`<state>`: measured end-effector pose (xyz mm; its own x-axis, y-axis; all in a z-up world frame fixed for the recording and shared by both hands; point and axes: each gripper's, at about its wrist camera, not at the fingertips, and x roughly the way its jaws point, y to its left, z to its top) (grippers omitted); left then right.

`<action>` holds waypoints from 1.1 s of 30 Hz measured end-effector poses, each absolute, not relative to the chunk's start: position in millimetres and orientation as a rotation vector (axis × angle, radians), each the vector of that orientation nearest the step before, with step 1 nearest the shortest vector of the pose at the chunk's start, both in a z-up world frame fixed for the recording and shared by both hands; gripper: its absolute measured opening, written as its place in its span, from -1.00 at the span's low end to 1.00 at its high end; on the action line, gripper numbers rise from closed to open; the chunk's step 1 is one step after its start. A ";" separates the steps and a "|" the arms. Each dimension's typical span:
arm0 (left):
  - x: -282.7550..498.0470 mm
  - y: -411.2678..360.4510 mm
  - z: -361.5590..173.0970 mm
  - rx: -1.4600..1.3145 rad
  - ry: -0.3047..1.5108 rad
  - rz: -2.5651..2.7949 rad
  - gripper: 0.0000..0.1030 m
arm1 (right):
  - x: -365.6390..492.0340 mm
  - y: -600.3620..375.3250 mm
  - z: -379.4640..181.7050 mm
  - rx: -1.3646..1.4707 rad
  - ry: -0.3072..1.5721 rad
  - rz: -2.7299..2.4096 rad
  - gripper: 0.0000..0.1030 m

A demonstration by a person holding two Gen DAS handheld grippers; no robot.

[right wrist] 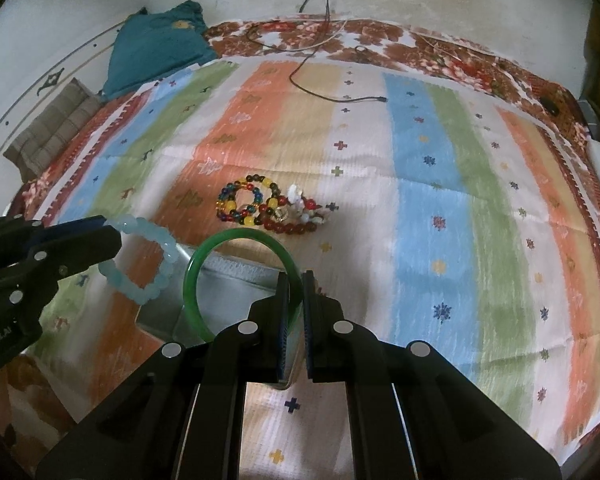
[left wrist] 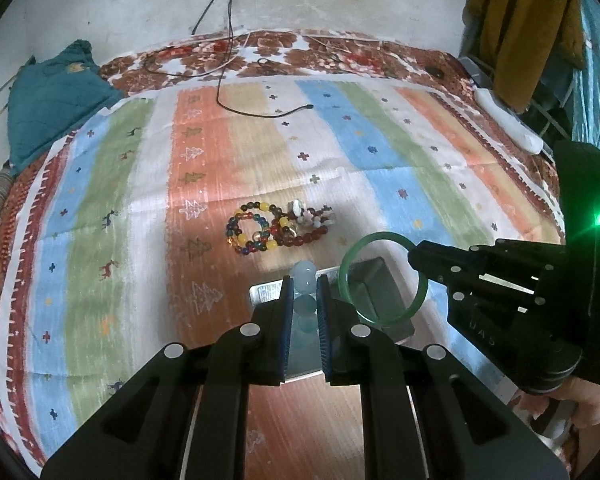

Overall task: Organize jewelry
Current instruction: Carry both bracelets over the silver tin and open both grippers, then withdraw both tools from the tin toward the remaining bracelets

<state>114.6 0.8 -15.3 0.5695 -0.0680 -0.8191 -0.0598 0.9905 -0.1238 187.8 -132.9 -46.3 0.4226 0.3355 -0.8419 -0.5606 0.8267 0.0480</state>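
Both tools loaded, mid-transfer step. My left gripper (left wrist: pixel 305 292) is pinched on the pale blue translucent bead bracelet (right wrist: pixel 142 258), fingers pressed against the beads, bracelet hanging off the tips. My right gripper (right wrist: pixel 296 300) is clamped on the rim of the smooth green glassy bangle (right wrist: pixel 236 276), pads squeezed together on it, ring standing roughly upright.

Landmark: the grey metal tray-like box (left wrist: pixel 374 292) on the striped cloth (right wrist: pixel 420 184). Both held pieces hang just over it, blue bracelet toward its left end, green bangle above its middle. I judge this as the drop-off stage: two pieces carried to the box, not yet let go.

Next move, my guess: lower each piece into the box and spread the fingers, one at a time so they don't knock together; the bangle could roll if released on edge.

Beyond the box, still on the cloth: the heap of multicoloured bead bracelets (left wrist: pixel 276 226), tangled.

Count: one blue bracelet, one green bangle, one box, two grippers. Heap: about three strands, maybe more, can't separate them.

Farther off: a black cable (left wrist: pixel 260 108), a teal cushion (left wrist: pixel 56 100).
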 end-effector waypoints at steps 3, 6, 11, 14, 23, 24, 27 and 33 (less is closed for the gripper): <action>114.6 2.4 -18.6 -0.148 0.977 0.004 -0.78 | 185.9 -132.3 -49.2 -0.250 1.005 0.596 -0.85; 113.1 8.2 -19.8 -0.165 0.981 0.036 -0.63 | 188.2 -133.4 -51.5 -0.241 1.018 0.585 -0.79; 112.1 19.4 -20.8 -0.184 0.982 0.077 -0.52 | 195.2 -140.5 -52.6 -0.237 1.018 0.523 -0.33; 113.5 24.7 -21.8 -0.196 0.986 0.093 -0.42 | 201.0 -144.7 -54.1 -0.224 1.032 0.500 -0.33; 118.7 36.2 -26.6 -0.215 1.000 0.122 -0.14 | 211.6 -147.0 -56.0 -0.205 1.048 0.477 -0.19; 119.9 38.2 -27.5 -0.217 1.001 0.128 -0.12 | 212.7 -147.0 -56.4 -0.203 1.049 0.475 -0.15; 124.3 43.0 -30.8 -0.220 1.012 0.141 -0.04 | 217.3 -145.4 -58.7 -0.205 1.058 0.470 -0.08; 140.0 45.8 -37.8 -0.193 1.034 0.155 0.13 | 226.7 -141.9 -63.0 -0.209 1.075 0.464 0.03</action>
